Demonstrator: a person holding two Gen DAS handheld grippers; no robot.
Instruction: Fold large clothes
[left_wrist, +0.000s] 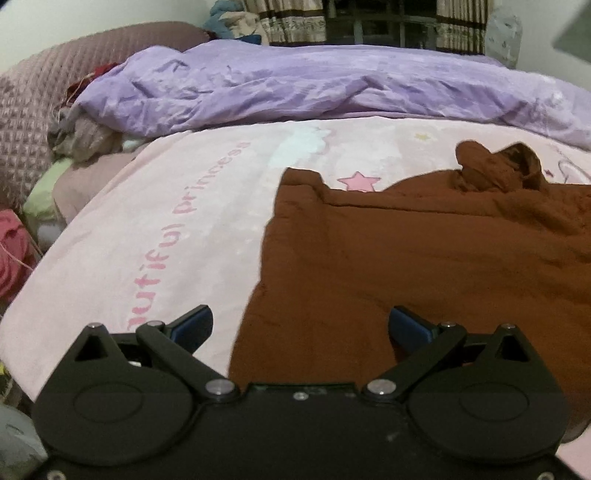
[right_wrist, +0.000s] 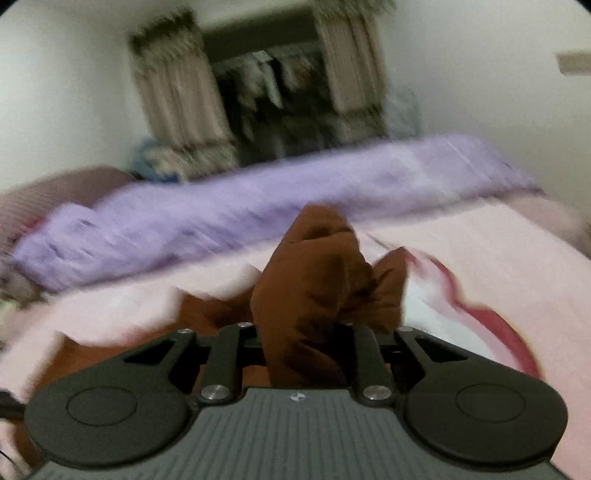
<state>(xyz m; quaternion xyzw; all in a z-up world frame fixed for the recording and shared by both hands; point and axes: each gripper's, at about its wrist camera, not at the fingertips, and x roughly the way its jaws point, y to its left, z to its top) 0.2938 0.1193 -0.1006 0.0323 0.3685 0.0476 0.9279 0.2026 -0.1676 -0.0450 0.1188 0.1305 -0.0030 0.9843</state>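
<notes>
Between the right tool's (right_wrist: 306, 332) closed fingers bunches the brown garment (right_wrist: 314, 280); left tool (left_wrist: 301, 325) gapes.

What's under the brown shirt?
The brown shirt lies on a pink sheet with stars and writing. Whatever the sheet shows beneath it stays covered.

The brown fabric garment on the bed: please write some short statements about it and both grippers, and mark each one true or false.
1. The brown fabric garment lies on a pale pink printed bed sheet. True.
2. The left gripper is shut on the garment. False: its fingers stand wide apart, holding nothing.
3. The right gripper holds a bunch of the brown garment. True.
4. A crumpled lilac quilt covers the garment. False: it lies farther back on the bed, apart from the garment.
5. The sheet shows a pink star. True.
</notes>
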